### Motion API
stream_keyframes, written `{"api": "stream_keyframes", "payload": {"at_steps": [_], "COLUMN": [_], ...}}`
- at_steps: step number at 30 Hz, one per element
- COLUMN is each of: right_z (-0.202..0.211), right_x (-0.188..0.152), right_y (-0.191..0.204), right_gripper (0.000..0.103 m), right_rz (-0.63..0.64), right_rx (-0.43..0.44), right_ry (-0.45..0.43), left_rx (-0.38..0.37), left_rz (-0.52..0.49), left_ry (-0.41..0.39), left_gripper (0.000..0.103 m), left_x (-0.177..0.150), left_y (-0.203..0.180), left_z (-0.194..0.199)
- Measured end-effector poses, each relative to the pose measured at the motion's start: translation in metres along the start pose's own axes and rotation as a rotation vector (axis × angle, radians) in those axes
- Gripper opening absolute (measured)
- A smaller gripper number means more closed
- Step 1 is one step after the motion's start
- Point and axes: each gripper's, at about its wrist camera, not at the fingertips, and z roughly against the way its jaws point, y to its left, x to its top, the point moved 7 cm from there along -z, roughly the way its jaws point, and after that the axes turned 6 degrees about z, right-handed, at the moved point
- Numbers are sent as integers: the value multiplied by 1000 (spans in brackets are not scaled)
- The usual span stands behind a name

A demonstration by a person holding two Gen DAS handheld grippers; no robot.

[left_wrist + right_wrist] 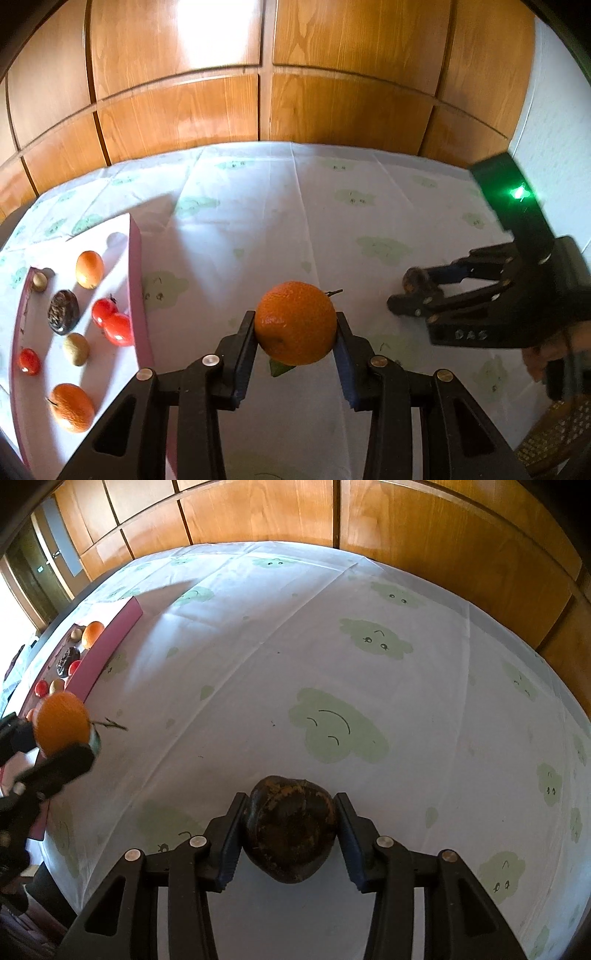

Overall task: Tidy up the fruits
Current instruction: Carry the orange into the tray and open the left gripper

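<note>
Left wrist: orange (295, 326) between jaws.

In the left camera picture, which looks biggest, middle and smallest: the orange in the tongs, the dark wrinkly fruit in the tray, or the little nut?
1. Orange, though it is nearest the camera.
2. Dark wrinkly fruit.
3. Little nut.

left gripper (295, 328) clamps an orange (295, 326), lifted above the cloud-print tablecloth (258, 221). pink-walled tray (138, 280) at left holds small fruits. right gripper (410, 295) at right grips a dark fruit (413, 280); blurred.
</note>
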Motion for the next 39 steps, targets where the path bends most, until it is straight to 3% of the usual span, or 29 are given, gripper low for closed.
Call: {"api": "stream_keyframes", "payload": {"at_steps": [10, 19, 31, 39], "right_z": [-3, -3, -4, -3], "right_x": [3, 3, 3, 3], "right_y": [4, 5, 8, 9], "right_gripper": [47, 47, 47, 47], "right_rz": [3, 22, 31, 32], "right_rx": [-9, -26, -36, -43], "right_ry": [-1, -3, -5, -8], "left_rx": [-14, 31, 197, 239], "left_rz": [40, 148, 311, 371], "left_ry": [-60, -148, -164, -158], "left_gripper": [39, 39, 39, 39], "left_x": [22, 41, 5, -20], "left_y": [10, 68, 170, 202], "left_z": [34, 87, 136, 150]}}
